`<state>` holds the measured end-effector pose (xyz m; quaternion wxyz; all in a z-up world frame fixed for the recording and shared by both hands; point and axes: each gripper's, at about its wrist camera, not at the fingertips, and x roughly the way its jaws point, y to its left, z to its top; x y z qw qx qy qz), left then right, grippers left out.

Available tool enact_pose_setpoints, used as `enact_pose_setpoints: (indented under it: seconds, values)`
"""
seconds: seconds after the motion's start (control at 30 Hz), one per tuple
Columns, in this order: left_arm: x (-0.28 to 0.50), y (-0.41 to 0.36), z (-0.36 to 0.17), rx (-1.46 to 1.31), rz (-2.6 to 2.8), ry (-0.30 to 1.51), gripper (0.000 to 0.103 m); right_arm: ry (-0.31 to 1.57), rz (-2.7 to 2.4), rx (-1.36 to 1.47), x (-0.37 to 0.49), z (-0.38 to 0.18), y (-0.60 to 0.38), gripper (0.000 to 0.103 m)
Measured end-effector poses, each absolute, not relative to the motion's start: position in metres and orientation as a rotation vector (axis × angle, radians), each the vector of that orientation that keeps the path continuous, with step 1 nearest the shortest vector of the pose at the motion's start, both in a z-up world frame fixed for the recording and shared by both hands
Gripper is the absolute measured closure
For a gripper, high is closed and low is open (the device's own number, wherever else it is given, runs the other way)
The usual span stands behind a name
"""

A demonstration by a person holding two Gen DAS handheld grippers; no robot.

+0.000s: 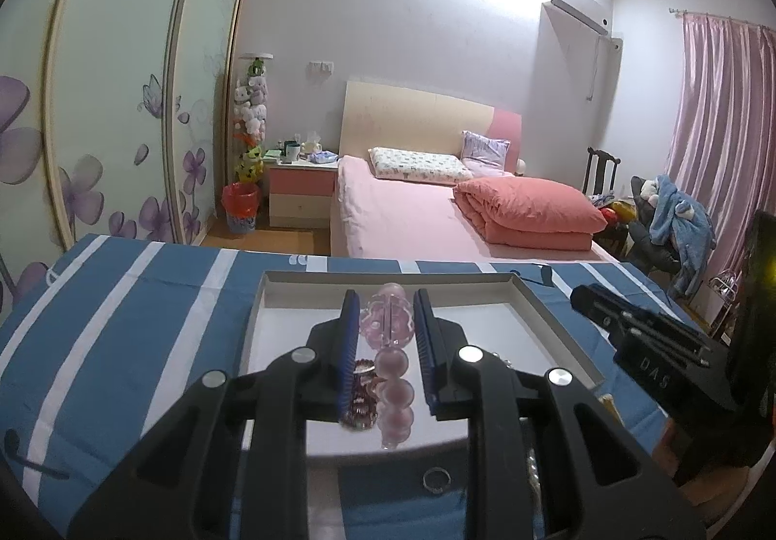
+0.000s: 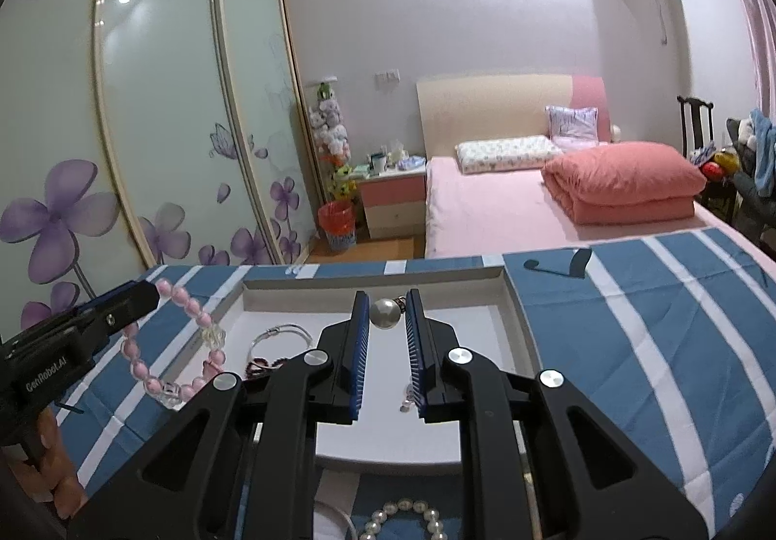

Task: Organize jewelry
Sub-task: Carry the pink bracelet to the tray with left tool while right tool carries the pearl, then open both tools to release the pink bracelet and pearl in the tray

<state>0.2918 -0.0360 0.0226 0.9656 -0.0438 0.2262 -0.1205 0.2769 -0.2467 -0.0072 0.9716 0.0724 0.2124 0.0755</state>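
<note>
In the left wrist view my left gripper [image 1: 386,305] is shut on a pink bead bracelet [image 1: 394,370], which hangs down over a shallow white tray [image 1: 524,297]. The right wrist view shows that same left gripper [image 2: 145,293] at the left with the pink bracelet [image 2: 194,312] looped below it, above the white tray's [image 2: 514,312] left edge. My right gripper [image 2: 387,303] is shut on a large pearl pendant [image 2: 384,314] above the tray's far end. The right gripper [image 1: 584,295] also shows at the right of the left wrist view.
A silver bangle [image 2: 281,335], a dark red piece [image 2: 262,365] and a small earring [image 2: 405,400] lie in the tray. A pearl bracelet [image 2: 402,516] and a ring [image 1: 436,479] lie on the blue striped cloth [image 1: 121,322] nearer me. Beyond are a bed [image 1: 412,220] and a wardrobe [image 1: 121,103].
</note>
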Motion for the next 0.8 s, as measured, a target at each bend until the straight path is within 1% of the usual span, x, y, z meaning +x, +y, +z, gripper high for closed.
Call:
enact_pose_setpoints:
  seconds: [0.3, 0.5, 0.6, 0.63, 0.67, 0.7, 0.73, 0.77, 0.8]
  values:
    - [0.339, -0.044, -0.005, -0.084, -0.236, 0.523, 0.08, 0.543, 0.157, 0.162, 0.316, -0.034, -0.243, 0.087]
    - [0.354, -0.043, -0.021, -0.097, -0.229, 0.559, 0.08, 0.573, 0.163, 0.155, 0.324, -0.043, -0.241, 0.086]
    - [0.356, -0.043, -0.023, -0.099, -0.226, 0.56, 0.078, 0.575, 0.168, 0.161, 0.325, -0.043, -0.242, 0.086]
    - [0.357, -0.044, -0.023, -0.099, -0.226, 0.561, 0.074, 0.572, 0.167, 0.162, 0.324, -0.042, -0.242, 0.085]
    - [0.356, -0.044, -0.023, -0.1, -0.224, 0.559, 0.073, 0.57, 0.166, 0.162, 0.324, -0.042, -0.243, 0.084]
    - [0.356, -0.043, -0.023, -0.1, -0.222, 0.557, 0.072, 0.564, 0.164, 0.16, 0.323, -0.041, -0.243, 0.078]
    - [0.356, -0.043, -0.023, -0.099, -0.22, 0.556, 0.072, 0.557, 0.16, 0.156, 0.321, -0.04, -0.243, 0.068]
    - [0.356, -0.042, -0.023, -0.099, -0.218, 0.556, 0.072, 0.547, 0.157, 0.151, 0.32, -0.039, -0.242, 0.065]
    - [0.356, -0.042, -0.023, -0.099, -0.217, 0.556, 0.072, 0.539, 0.156, 0.145, 0.32, -0.038, -0.242, 0.064]
